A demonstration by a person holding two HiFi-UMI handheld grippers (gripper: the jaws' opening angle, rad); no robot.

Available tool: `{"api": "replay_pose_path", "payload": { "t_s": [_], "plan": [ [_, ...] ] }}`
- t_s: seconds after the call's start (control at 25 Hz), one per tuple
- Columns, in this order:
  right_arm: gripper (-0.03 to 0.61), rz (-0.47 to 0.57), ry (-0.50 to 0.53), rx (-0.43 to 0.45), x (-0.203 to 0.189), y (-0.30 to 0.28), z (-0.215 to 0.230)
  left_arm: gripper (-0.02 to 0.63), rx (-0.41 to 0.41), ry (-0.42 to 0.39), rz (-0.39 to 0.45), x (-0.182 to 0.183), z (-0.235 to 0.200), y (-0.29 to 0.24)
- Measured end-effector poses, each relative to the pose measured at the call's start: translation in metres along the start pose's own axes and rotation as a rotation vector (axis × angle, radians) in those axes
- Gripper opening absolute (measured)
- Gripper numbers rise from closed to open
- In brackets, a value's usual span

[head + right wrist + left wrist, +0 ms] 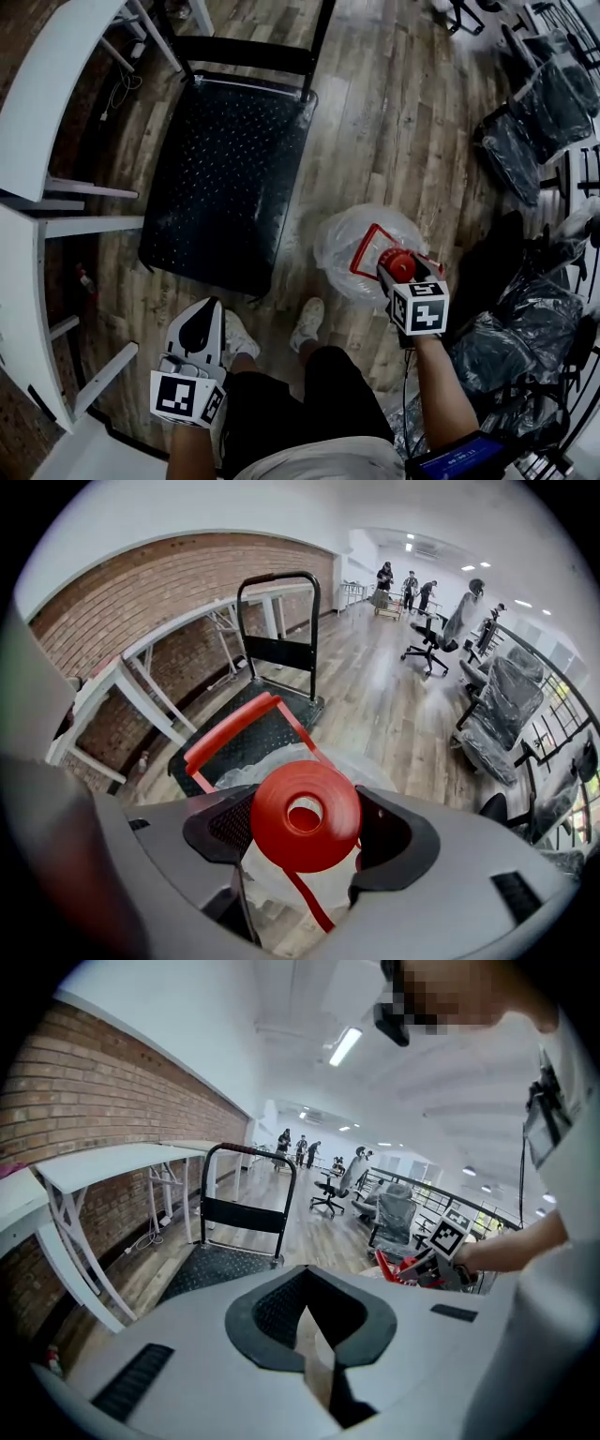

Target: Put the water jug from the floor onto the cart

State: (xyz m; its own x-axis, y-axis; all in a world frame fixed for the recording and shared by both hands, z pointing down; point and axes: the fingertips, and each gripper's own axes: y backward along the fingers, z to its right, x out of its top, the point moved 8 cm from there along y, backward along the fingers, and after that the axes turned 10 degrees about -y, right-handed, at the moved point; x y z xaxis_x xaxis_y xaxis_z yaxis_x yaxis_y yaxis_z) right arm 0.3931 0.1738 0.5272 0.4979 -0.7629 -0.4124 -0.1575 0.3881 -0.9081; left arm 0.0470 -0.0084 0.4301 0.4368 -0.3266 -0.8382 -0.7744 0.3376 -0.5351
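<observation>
The water jug point(339, 251) is a clear bottle with a red cap point(401, 265) and a red handle frame point(367, 246). It stands on the wooden floor, just right of the black platform cart point(225, 178). My right gripper point(399, 272) is shut on the jug's cap, which fills the gap between the pads in the right gripper view as a red ring point(305, 815). My left gripper point(199, 330) hangs low at the left near the cart's near corner, shut and holding nothing. From the left gripper view the cart point(217, 1265) lies ahead.
White desks point(37, 103) on a brick wall line the left side. Plastic-wrapped office chairs point(536, 112) crowd the right. The cart's upright push handle point(248, 52) is at its far end. The person's shoes point(307, 323) stand between the jug and the cart.
</observation>
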Motion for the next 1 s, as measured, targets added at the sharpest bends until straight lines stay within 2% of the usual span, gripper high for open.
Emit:
{"api": "replay_pose_path", "payload": {
  "t_s": [0.16,0.4,0.68,1.0],
  "plan": [
    [0.316,0.014,0.072,0.030,0.019,0.019,-0.030,-0.002,0.067,0.016,0.019,-0.001,-0.019,0.026],
    [0.315,0.013,0.160,0.086,0.033,0.016,-0.093,-0.002,0.171,0.057,0.058,-0.017,-0.053,0.070],
    [0.315,0.001,0.287,0.181,0.048,0.003,-0.183,-0.002,0.291,0.122,0.064,-0.045,-0.088,0.127],
    [0.316,-0.012,0.402,0.273,0.046,-0.014,-0.291,-0.002,0.393,0.187,0.068,-0.080,-0.121,0.192]
  ]
}}
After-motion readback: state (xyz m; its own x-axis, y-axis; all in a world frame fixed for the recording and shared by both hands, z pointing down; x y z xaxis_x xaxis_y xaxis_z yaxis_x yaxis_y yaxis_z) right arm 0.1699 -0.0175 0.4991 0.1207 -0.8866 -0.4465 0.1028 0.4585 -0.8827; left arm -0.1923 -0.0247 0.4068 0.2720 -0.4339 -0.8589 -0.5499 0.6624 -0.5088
